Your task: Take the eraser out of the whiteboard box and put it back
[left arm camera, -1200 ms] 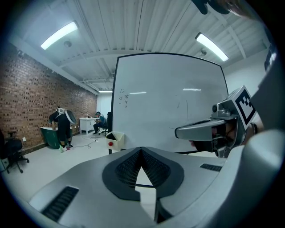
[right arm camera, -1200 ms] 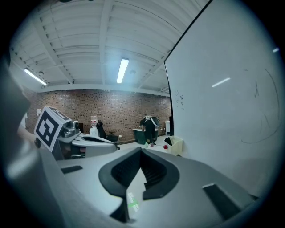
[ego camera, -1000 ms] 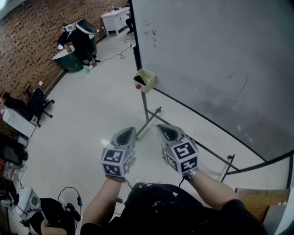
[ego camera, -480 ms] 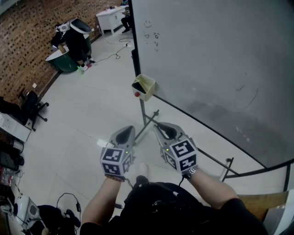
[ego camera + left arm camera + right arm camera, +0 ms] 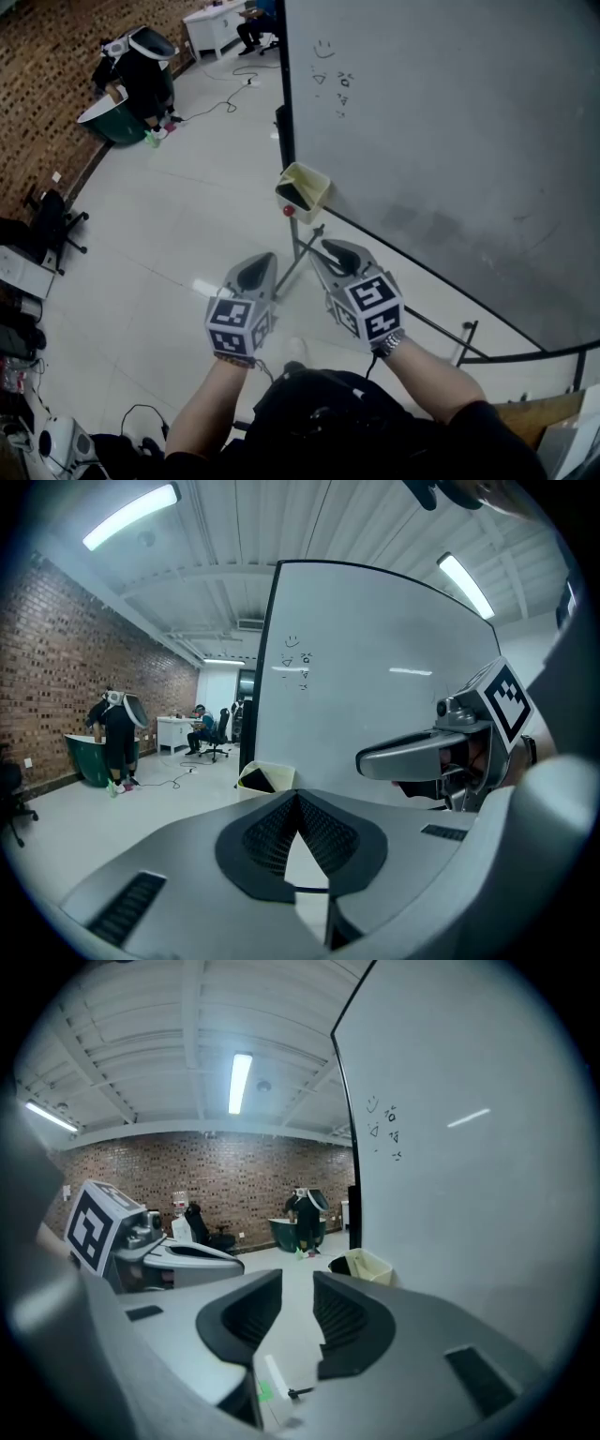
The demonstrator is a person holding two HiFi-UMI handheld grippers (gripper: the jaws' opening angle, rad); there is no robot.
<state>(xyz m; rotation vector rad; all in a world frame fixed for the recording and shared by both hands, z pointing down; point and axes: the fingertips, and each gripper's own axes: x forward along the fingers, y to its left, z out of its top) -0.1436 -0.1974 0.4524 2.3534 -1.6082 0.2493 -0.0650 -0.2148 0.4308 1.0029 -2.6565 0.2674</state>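
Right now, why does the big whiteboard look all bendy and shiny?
Left gripper view: the wide lens makes the whiteboard bow at its top, and a ceiling light glints on it. Right gripper view: same bend, dark round corners. Head view: sharp, board edge slightly curved.

I hold my left hand-held gripper (image 5: 261, 265) and my right hand-held gripper (image 5: 330, 251) side by side above the white floor (image 5: 187, 216). Both point toward the whiteboard box (image 5: 317, 184), a pale yellow box hung at the lower left corner of the whiteboard (image 5: 450, 122). The left one's jaws are together. The right one's have just been opening, with nothing between them. A dark thing (image 5: 294, 195) lies inside the box (I cannot tell what it is), and a small red knob (image 5: 289, 211) sits just beneath. Small doodles (image 5: 335, 80) mark the board's upper left. Well off, a person in black (image 5: 141, 75) stands beside a green tub (image 5: 108, 120) near the brick wall (image 5: 47, 84).
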